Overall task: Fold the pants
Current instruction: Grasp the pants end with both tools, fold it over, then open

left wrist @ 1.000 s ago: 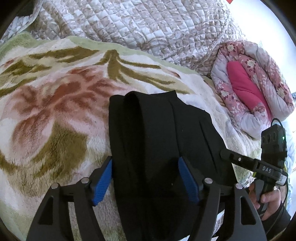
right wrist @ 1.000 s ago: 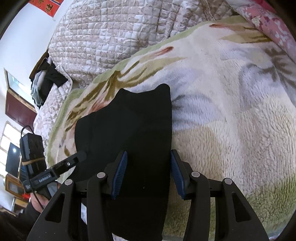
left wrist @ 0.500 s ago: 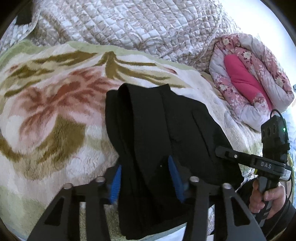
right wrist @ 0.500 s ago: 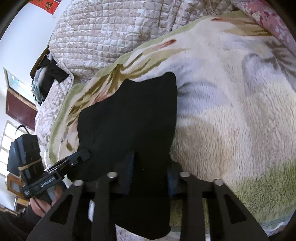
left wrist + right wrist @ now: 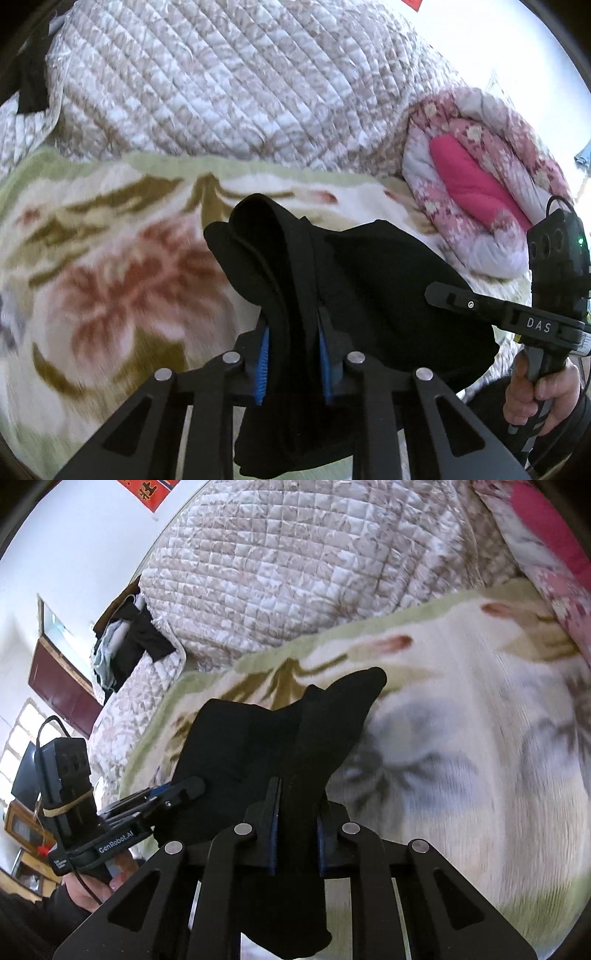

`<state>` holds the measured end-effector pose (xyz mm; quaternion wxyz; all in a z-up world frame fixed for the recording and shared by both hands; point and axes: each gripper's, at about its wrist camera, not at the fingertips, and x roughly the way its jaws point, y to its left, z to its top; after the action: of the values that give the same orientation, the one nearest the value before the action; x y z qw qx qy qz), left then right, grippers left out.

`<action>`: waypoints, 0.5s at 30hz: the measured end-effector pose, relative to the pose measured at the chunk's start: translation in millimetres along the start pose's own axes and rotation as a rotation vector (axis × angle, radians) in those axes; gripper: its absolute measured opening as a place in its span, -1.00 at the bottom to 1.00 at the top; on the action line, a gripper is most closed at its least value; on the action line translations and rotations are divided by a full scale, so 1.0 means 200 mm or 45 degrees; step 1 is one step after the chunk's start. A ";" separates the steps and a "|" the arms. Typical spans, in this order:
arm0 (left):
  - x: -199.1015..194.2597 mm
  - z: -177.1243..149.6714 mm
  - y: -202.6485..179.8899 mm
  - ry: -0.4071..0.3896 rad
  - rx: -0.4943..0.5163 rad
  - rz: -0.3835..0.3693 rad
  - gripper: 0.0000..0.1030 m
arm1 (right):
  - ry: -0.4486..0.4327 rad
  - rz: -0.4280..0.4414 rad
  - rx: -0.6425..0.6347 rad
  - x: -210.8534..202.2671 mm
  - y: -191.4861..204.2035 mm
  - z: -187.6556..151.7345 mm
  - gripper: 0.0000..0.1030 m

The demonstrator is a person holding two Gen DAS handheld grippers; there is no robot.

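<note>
A bedroom in someone's home — the work surface is a bed spread with a plush floral blanket (image 5: 110,280). Behind it a quilted beige coverlet (image 5: 236,81) is heaped up, and a rolled pink floral duvet (image 5: 476,177) sits at one side. Clothes (image 5: 125,646) hang over dark wooden furniture by a white wall — a red paper banner (image 5: 151,491) is pasted high up.
</note>
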<state>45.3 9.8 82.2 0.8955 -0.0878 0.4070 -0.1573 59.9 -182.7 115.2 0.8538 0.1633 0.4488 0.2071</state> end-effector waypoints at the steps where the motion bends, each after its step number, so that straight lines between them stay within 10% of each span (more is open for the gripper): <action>1: 0.01 0.03 0.02 -0.008 0.005 0.003 -0.53 | -0.002 0.000 -0.005 0.02 0.00 0.03 -0.71; 15: 0.33 0.32 0.37 0.013 -0.040 0.182 -0.43 | -0.016 -0.115 -0.057 0.31 -0.12 0.31 -0.46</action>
<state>149.7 58.1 57.2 0.9008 -0.0717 0.4194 -0.0869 148.8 -177.2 94.0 0.8686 0.1251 0.4455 0.1770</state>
